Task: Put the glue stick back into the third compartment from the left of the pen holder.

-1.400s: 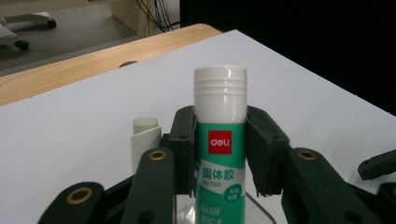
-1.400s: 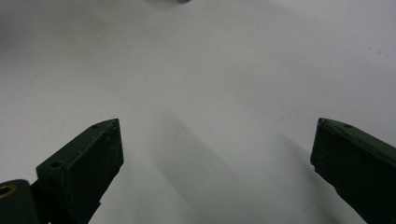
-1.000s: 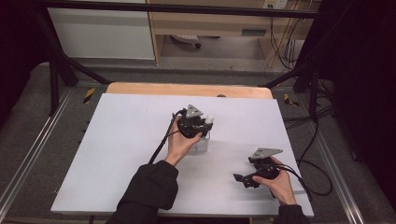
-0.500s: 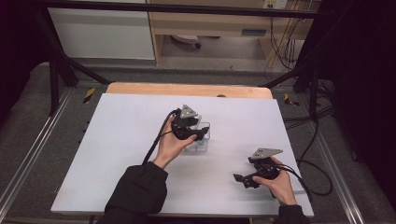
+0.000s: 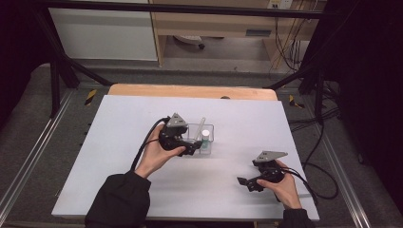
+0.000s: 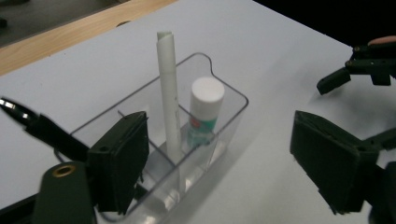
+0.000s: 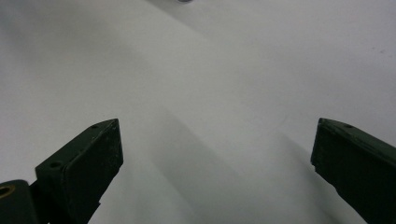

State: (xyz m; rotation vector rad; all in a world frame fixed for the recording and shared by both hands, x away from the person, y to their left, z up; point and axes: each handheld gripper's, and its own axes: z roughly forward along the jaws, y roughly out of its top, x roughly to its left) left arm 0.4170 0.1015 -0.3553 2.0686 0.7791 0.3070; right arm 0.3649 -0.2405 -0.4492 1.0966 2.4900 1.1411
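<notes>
Nearest, at five o'clock on the table [image 5: 119, 190], the right tool [image 5: 243, 183] rests idle, jaws spread over bare surface. Toward centre, the left tool [image 6: 219, 163] gapes around the clear bin [image 6: 233, 100], likely to grip it; inside stand a white tube [image 6: 169, 93] and a glue stick [image 6: 205, 112], label unreadable.
</notes>
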